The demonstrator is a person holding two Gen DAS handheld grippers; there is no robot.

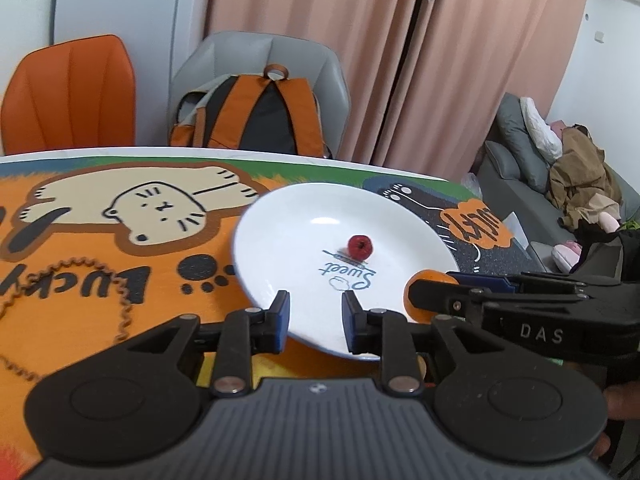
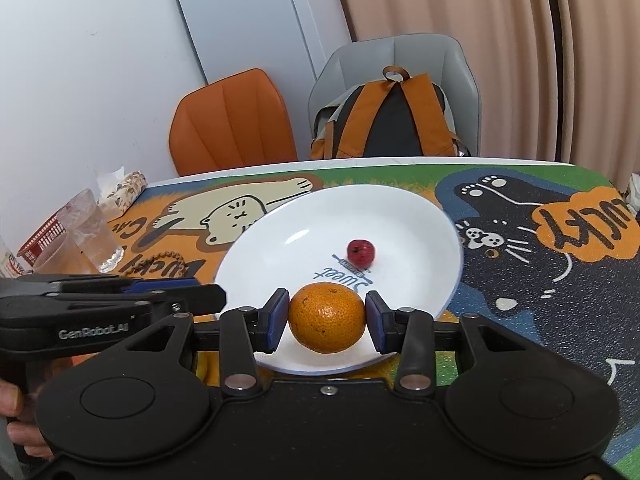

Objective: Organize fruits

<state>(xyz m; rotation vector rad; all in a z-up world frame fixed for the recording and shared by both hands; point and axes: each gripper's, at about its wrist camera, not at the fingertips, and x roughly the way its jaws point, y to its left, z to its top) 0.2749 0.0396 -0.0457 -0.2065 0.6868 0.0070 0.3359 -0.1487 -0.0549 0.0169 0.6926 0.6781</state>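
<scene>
"Sweet" is printed in blue script at the centre of the white plate [image 2: 280, 240], with a smaller line of print under it that cannot be read; "Lucky" is lettered on the cartoon cat mat [image 1: 80, 280] that covers the table, and again in black on an orange burst at the mat's dark end; "GenRobot.AI" is read on the side of the left gripper [image 2: 176, 300] in the right wrist view, and "DAS" on the side of the right gripper [image 1: 434, 300] in the left wrist view.

The orange [image 2: 327, 318] is pinched between the blue pads [image 2: 278, 312] of the right gripper [image 2: 327, 320], over the plate's near rim; whether it touches the plate cannot be told; in the left wrist view only a sliver of it [image 1: 416, 302] is seen behind the right gripper's finger. A small red fruit [image 2: 361, 252] lies near the plate's centre, just beyond the script, well apart from the orange.

The left gripper [image 1: 316, 316] is held with its jaws spread and nothing between them, over the plate's near edge.

Only in the right wrist view are a clear glass [image 2: 90, 232] and a red basket [image 2: 40, 236] shown at the table's left end; only in the left wrist view is a grey sofa [image 1: 520, 168] piled with clothes shown; an orange chair [image 2: 232, 120] and a backpack [image 2: 390, 120] on a grey chair are seen in both.

Both grippers are held level, side by side, pointing across the table.
</scene>
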